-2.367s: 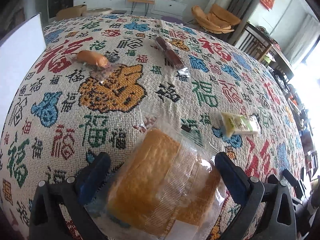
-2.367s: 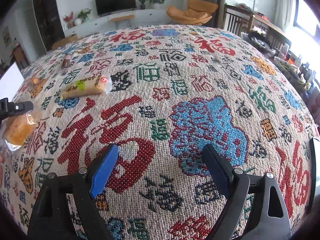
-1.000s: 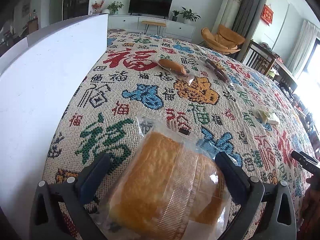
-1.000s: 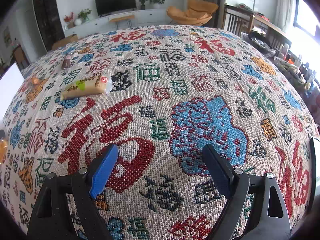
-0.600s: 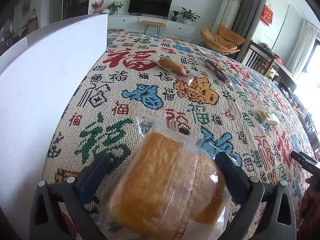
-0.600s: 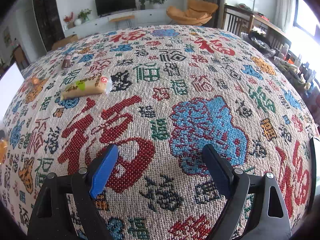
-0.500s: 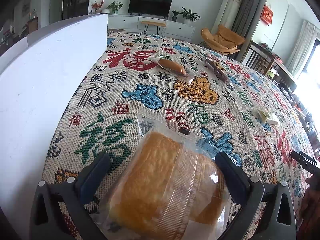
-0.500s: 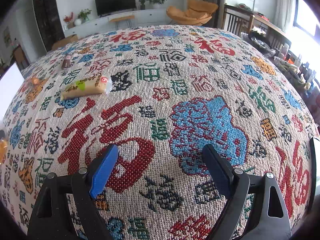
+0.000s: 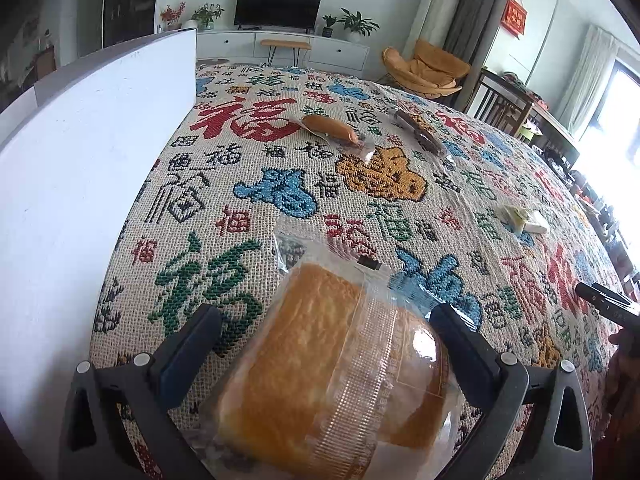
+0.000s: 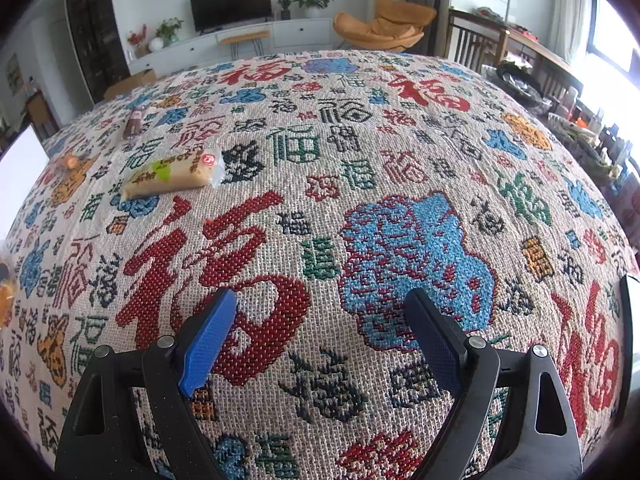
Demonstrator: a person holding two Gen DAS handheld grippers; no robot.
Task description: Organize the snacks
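Observation:
A wrapped golden cake slice lies between the fingers of my left gripper, which stand wide apart; the left finger is clear of the wrapper, the right finger is next to it. A white box wall stands just left of it. On the patterned cloth farther off lie a wrapped sausage, a dark bar and a pale green-and-white packet. My right gripper is open and empty over the cloth; the same packet lies at its far left.
The white box also shows at the left edge of the right wrist view. The dark bar lies at the far left there. Chairs and a cluttered side table stand beyond the table's right edge.
Since 2.4 s ago my left gripper carried the cake slice leftward to beside the white box. Over the last second nothing has moved. The right gripper has stayed still.

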